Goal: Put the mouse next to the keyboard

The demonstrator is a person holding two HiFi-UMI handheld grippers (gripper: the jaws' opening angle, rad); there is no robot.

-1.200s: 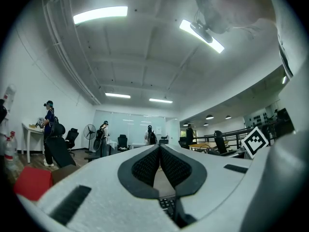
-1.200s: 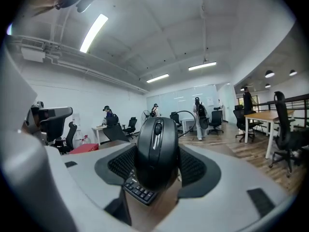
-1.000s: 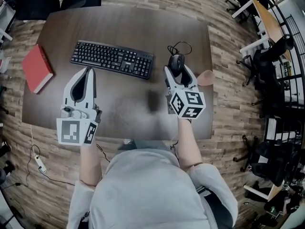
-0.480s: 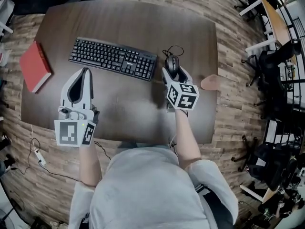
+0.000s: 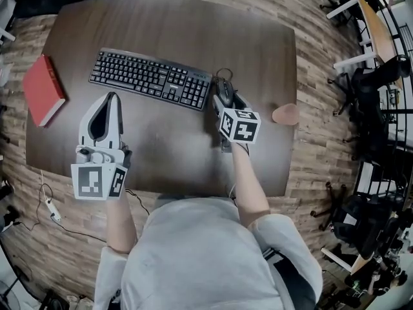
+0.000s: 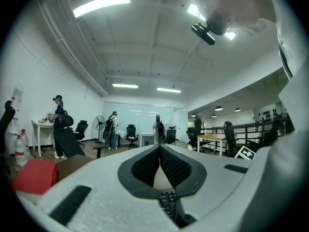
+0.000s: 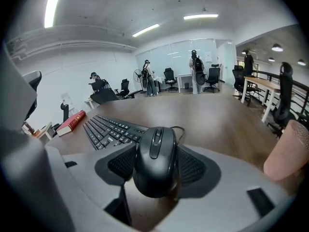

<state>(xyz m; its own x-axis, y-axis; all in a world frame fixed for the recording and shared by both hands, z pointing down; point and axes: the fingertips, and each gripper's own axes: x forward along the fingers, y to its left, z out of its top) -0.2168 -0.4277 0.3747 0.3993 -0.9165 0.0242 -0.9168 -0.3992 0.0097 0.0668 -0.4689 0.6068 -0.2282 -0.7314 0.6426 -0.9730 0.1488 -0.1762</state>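
A black wired mouse [image 5: 224, 90] [image 7: 155, 162] sits between the jaws of my right gripper [image 5: 225, 95] [image 7: 156, 151], whose pads press on both of its sides. It is just off the right end of the black keyboard [image 5: 151, 78] [image 7: 109, 129], low over the dark wooden table [image 5: 181, 24]. The mouse's cable curls behind it. My left gripper [image 5: 112, 98] [image 6: 159, 147] is shut with nothing in it, in front of the keyboard's left half. A few keyboard keys [image 6: 166, 204] show below its jaws.
A red book [image 5: 42, 90] [image 7: 71, 122] [image 6: 34, 176] lies at the table's left edge. A pink cup-like thing [image 5: 285, 113] [image 7: 289, 151] stands near the right edge. Office chairs, desks and several people are in the room beyond.
My right gripper has carried the mouse leftward, closer to the keyboard's right end. The left gripper has stayed about where it was.
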